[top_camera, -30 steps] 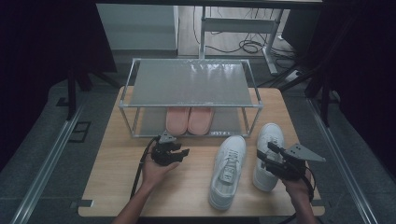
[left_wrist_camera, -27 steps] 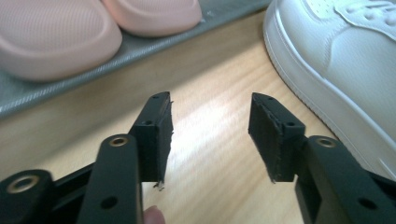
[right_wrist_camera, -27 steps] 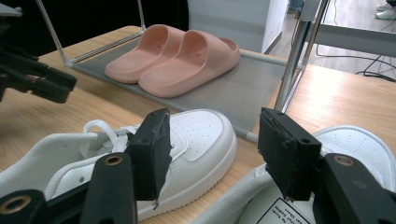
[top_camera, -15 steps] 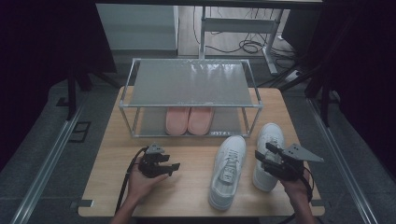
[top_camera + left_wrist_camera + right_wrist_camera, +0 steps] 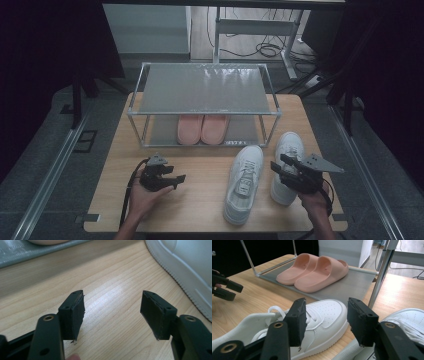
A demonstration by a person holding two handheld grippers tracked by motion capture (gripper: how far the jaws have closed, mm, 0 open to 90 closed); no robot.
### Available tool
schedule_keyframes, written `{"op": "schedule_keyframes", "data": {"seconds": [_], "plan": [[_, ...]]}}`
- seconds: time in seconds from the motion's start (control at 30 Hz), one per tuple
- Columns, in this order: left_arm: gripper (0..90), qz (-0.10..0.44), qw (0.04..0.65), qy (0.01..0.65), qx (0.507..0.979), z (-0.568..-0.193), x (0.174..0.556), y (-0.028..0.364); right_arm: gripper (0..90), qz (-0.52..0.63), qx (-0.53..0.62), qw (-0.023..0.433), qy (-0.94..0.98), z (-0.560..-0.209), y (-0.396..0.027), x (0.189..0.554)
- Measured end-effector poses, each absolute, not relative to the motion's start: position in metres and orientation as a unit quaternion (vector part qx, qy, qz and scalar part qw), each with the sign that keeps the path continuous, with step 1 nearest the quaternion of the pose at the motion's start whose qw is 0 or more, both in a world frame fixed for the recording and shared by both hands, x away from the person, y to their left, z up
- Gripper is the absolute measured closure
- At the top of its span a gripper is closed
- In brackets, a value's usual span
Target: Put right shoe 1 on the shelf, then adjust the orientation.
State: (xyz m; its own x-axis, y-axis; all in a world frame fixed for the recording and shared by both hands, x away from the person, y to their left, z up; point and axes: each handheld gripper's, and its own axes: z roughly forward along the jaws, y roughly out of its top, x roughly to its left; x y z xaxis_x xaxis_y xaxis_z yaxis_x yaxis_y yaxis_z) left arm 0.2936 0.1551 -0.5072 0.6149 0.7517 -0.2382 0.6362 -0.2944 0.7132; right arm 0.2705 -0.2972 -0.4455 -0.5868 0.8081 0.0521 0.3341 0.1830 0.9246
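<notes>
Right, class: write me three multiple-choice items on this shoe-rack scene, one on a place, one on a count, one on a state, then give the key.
1. Where are the pink slippers?
A. on the rack's top shelf
B. on the rack's lower shelf
C. on the floor

2. How many white sneakers lie on the table?
A. one
B. two
C. three

3. How is the left gripper?
A. open, holding nothing
B. shut on a slipper
C. shut on a sneaker

Key: 1 B, they sit under the rack's top panel. 2 B, the left sneaker and the right sneaker lie side by side. 3 A, bare wood shows between its jaws.
</notes>
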Motion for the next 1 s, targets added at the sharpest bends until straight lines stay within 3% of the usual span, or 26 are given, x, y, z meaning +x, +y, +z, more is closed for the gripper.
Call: {"op": "schedule_keyframes", "data": {"seconds": [0.2,0.7,1.0], "plan": [[34.2,0.072,0.413,0.430,0.799,-0.504,0.292,0.158,57.6,0.505,0.385,0.219,0.741,-0.447,-0.291,0.271],[34.2,0.070,0.415,0.442,0.793,-0.497,0.290,0.164,85.9,0.496,0.353,0.158,0.777,-0.456,-0.264,0.266],[34.1,0.064,0.423,0.433,0.793,-0.493,0.288,0.164,90.0,0.506,0.330,0.151,0.783,-0.455,-0.243,0.250]]}}
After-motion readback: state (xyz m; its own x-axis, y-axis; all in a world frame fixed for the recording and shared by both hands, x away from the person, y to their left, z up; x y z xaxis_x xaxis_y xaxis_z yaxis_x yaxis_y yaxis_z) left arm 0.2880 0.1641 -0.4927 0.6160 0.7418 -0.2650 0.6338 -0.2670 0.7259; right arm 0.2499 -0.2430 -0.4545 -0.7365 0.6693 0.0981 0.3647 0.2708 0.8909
